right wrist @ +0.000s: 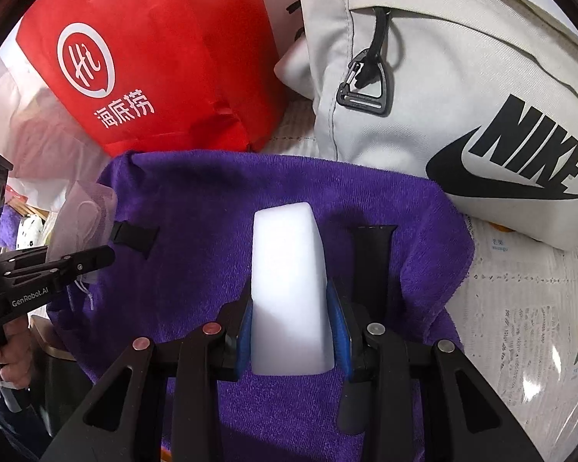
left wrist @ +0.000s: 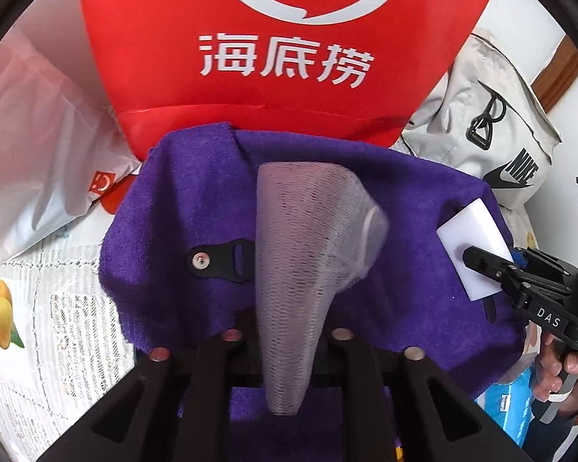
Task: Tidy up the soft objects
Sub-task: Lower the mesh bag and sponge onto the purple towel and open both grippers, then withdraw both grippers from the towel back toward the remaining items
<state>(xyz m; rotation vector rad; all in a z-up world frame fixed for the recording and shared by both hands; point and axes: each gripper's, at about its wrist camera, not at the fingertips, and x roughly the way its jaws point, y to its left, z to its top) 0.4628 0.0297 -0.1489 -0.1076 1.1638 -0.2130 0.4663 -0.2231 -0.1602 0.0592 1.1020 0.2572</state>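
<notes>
Item: right gripper (right wrist: 289, 331). Closed on a white foam block (right wrist: 285, 269), pinched at its near end between the blue pads (right wrist: 337, 331). The block's long axis runs straight forward from the jaws, over the middle of the purple towel (right wrist: 219, 200); whether its far end touches the cloth cannot be told.

Item: left gripper (left wrist: 285, 346). Closed on a pale mesh pouch (left wrist: 308, 246), which stands up from the jaws, its wide end away from the tool, above the same towel.

Item: black strap pieces, two. One (right wrist: 370, 261) lies on the towel just right of the block, lengthwise parallel to it. The other (left wrist: 223, 260), with a stud, lies just left of the pouch.

Surroundings: red bag (left wrist: 281, 57) behind the towel; grey Nike bag (right wrist: 462, 96) behind and to the right; printed tablecloth (right wrist: 520, 308) beneath.

Judgement: the right gripper is nearer the grey bag, the left nearer the red one. Either load would be carried forward, along its own long axis.
</notes>
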